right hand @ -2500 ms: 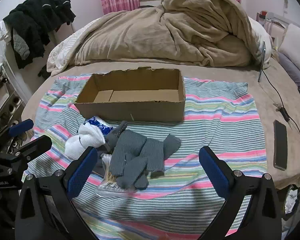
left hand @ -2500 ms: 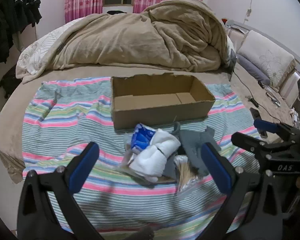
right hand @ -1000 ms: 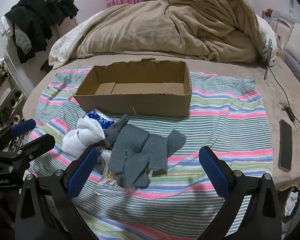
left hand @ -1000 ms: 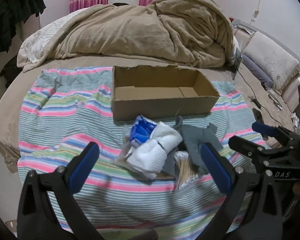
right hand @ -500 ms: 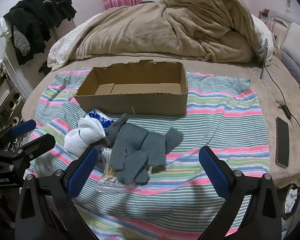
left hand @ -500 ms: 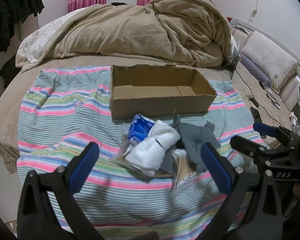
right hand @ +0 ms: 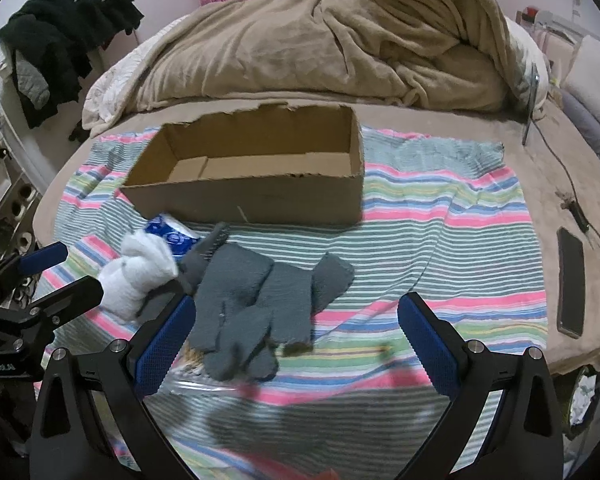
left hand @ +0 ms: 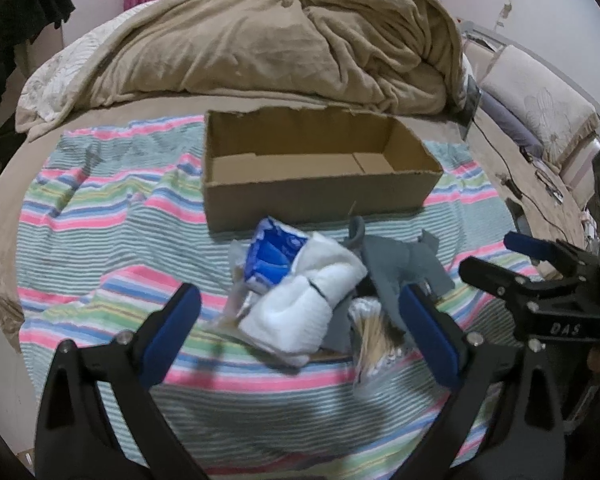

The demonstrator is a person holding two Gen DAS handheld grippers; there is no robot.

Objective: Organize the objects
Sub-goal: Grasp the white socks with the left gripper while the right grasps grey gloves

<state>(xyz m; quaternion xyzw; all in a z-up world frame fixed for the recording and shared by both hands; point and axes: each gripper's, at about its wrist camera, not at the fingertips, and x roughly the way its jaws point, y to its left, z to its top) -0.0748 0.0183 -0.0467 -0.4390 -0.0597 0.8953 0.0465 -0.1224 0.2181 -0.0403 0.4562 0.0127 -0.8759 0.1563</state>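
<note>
An open, empty cardboard box (left hand: pixel 316 196) (right hand: pixel 256 196) lies on a striped cloth on the bed. In front of it is a pile: rolled white socks (left hand: pixel 300 312) (right hand: pixel 140 272), a blue and white packet (left hand: pixel 272 256) (right hand: pixel 172 236), grey knit gloves (left hand: pixel 404 264) (right hand: pixel 252 300) and a clear bag of cotton swabs (left hand: pixel 374 340) (right hand: pixel 192 358). My left gripper (left hand: pixel 300 332) is open, low over the white socks. My right gripper (right hand: pixel 296 340) is open, low over the grey gloves. Each gripper shows in the other's view.
A heaped tan blanket (left hand: pixel 268 44) (right hand: pixel 332 40) fills the back of the bed. A black phone (right hand: pixel 570 280) and a cable (right hand: pixel 568 184) lie on the right. Pillows (left hand: pixel 540 104) are at far right. Dark clothes (right hand: pixel 60 32) hang at left.
Both grippers have come closer to the pile and slightly lower; the items now sit between the fingers. Nothing has been taken hold of.
</note>
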